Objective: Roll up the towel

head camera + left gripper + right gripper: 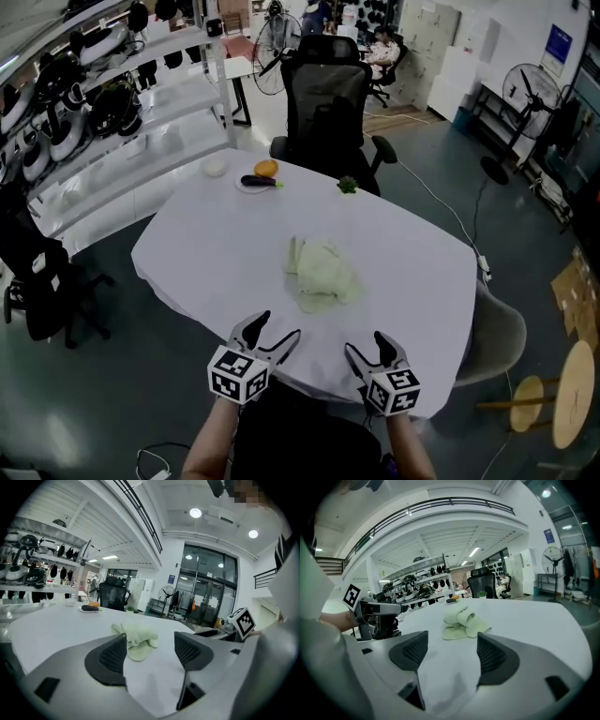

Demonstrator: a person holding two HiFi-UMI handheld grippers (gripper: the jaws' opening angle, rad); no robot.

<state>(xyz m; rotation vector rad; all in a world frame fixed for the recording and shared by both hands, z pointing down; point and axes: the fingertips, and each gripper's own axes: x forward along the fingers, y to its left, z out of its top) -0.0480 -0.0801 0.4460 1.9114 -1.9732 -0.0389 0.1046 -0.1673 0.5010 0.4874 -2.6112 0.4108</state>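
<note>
A pale green towel (321,274) lies crumpled in the middle of the white-clothed table (206,253). It also shows ahead of the jaws in the left gripper view as the towel (137,639) and in the right gripper view as the towel (464,620). My left gripper (279,334) hovers at the table's near edge, open, with nothing between its jaws. My right gripper (368,345) sits beside it at the near edge, also open and empty. Both are well short of the towel. From the right gripper view the left gripper (377,613) appears off to the left.
At the table's far side stand a plate (255,182) with an eggplant and an orange fruit, a small white bowl (215,167) and a little green plant (348,186). A black office chair (326,103) stands behind the table. Shelving (103,103) runs along the left; a stool (562,394) stands at the right.
</note>
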